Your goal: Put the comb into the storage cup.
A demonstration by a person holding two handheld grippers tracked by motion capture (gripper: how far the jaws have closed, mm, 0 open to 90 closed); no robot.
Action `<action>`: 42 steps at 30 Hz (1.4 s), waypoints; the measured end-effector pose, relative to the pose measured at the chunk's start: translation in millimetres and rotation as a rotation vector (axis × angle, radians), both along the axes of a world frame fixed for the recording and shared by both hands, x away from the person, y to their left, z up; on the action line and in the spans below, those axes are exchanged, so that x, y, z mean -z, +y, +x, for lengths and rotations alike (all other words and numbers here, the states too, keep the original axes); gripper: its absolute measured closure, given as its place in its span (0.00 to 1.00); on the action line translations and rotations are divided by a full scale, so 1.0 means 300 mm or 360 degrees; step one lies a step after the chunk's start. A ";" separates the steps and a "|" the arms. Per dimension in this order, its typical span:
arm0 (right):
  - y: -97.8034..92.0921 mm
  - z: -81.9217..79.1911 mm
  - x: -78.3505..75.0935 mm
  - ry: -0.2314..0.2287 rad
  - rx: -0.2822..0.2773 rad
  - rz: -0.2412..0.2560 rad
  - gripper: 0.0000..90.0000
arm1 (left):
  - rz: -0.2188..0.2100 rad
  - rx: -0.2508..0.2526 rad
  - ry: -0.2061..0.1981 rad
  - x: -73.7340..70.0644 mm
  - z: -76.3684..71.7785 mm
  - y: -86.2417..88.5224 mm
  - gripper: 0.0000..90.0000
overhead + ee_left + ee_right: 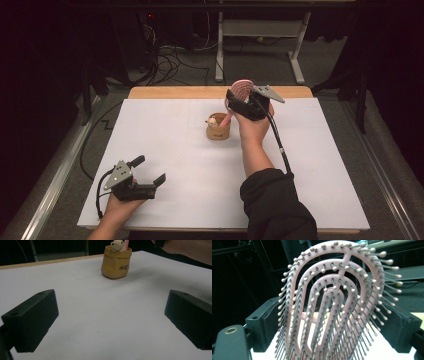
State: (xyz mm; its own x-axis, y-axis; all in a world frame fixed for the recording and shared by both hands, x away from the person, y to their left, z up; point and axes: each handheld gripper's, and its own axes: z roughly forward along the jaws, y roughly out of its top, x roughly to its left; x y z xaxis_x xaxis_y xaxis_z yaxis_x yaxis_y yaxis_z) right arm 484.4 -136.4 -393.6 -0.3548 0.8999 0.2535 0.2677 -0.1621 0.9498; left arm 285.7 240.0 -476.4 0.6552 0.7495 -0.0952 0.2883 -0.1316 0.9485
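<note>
A pink hairbrush [242,89] stands upright, its handle reaching down into a small tan pot [218,131] at the table's middle back. My right gripper [241,97] is shut on the brush head; the bristled head [337,302] sits between its two jaws. A little bear figure [213,121] peeks out of the pot. The pot [115,265], the bear [117,244] and the brush handle [126,243] stand far ahead in the left gripper view. Near the front left, my left gripper [149,170] is open with nothing in it, low over the white sheet [111,302].
A white sheet [310,165] covers the table, with a wooden edge [175,92] at the back. Beyond it are a desk frame [260,30] and floor cables [170,60]. A metal rail [55,185] runs along the left side.
</note>
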 end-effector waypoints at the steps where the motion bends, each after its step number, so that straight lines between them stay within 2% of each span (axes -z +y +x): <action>1: 0.000 0.000 0.000 -0.0001 0.0000 -0.0001 0.15 | 0.0002 0.0000 0.0000 0.000 0.000 0.000 0.00; 42: 0.012 0.015 -0.002 0.0002 0.0008 -0.0048 0.15 | 0.0017 0.0011 -0.0007 -0.002 -0.004 -0.008 0.00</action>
State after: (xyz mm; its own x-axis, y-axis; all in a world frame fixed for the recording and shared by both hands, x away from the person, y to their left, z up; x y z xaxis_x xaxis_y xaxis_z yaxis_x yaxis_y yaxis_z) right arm 488.8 -132.8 -393.0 -0.3499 0.9090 0.2265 0.2679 -0.1346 0.9540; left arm 284.5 237.7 -475.9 0.6607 0.7459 -0.0843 0.2833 -0.1438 0.9482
